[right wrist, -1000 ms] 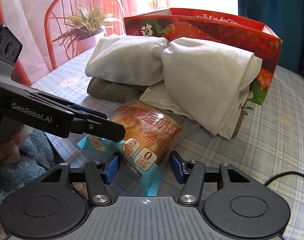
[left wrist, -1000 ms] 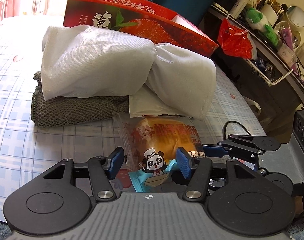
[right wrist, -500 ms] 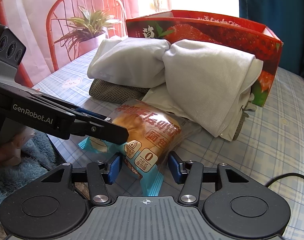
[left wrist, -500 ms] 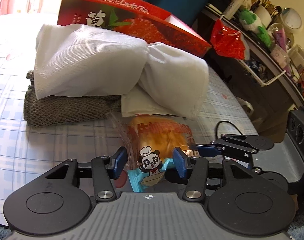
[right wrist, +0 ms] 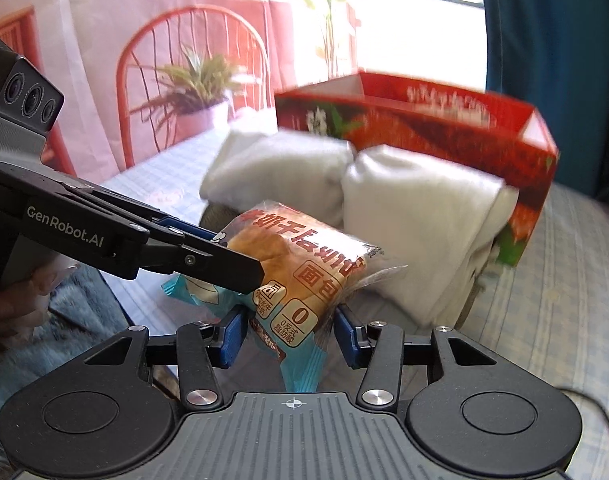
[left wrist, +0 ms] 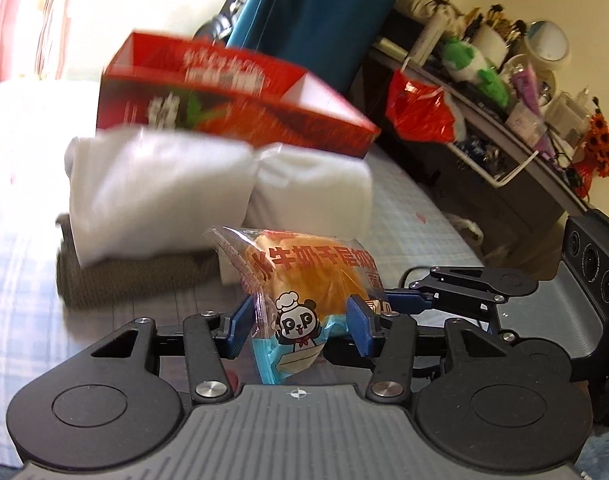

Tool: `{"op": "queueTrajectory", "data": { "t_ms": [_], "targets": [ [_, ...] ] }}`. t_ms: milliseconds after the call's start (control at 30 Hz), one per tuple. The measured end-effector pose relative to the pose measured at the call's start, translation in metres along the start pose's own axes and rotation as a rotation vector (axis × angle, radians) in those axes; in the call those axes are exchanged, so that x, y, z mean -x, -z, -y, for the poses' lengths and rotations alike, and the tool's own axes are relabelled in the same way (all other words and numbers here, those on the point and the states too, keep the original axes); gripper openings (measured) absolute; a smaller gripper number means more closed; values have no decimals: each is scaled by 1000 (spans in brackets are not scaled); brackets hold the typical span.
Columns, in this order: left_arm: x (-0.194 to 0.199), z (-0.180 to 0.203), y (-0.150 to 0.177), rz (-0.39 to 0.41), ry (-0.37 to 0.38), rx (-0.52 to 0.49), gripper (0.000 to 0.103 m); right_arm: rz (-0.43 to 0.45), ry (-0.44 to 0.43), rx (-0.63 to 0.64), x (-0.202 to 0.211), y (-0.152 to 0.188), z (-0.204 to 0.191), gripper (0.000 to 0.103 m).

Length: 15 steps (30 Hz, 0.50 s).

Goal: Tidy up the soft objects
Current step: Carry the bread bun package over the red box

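Lifted since a second ago, the bread packet [left wrist: 304, 280] is held off the checked surface [left wrist: 20, 280] — clamped between the fingers of the left gripper [left wrist: 300, 330] and right gripper [right wrist: 290, 334] — before the white cloths [right wrist: 416, 224] and red box [right wrist: 424, 120].

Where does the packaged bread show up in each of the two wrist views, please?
Left wrist: bread packet sits low at centre, between the left gripper pads.
Right wrist: bread packet sits at centre, above the right gripper, the other gripper reaching in from the left.
Shared landmark: red box behind the white cloth.
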<state>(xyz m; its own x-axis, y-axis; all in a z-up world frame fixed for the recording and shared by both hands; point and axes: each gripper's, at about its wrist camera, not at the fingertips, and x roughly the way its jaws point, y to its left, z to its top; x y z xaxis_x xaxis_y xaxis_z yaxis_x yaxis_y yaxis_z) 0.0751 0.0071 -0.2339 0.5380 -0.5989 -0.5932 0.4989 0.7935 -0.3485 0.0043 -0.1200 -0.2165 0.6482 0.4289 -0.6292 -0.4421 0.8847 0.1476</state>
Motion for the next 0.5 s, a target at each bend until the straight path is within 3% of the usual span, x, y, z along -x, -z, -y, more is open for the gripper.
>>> {"op": "queueTrajectory", "data": {
  "t_ms": [500],
  "targets": [
    [24, 20, -89, 152, -17, -81, 52, 148, 68, 120, 23, -94, 16, 44]
  ]
}}
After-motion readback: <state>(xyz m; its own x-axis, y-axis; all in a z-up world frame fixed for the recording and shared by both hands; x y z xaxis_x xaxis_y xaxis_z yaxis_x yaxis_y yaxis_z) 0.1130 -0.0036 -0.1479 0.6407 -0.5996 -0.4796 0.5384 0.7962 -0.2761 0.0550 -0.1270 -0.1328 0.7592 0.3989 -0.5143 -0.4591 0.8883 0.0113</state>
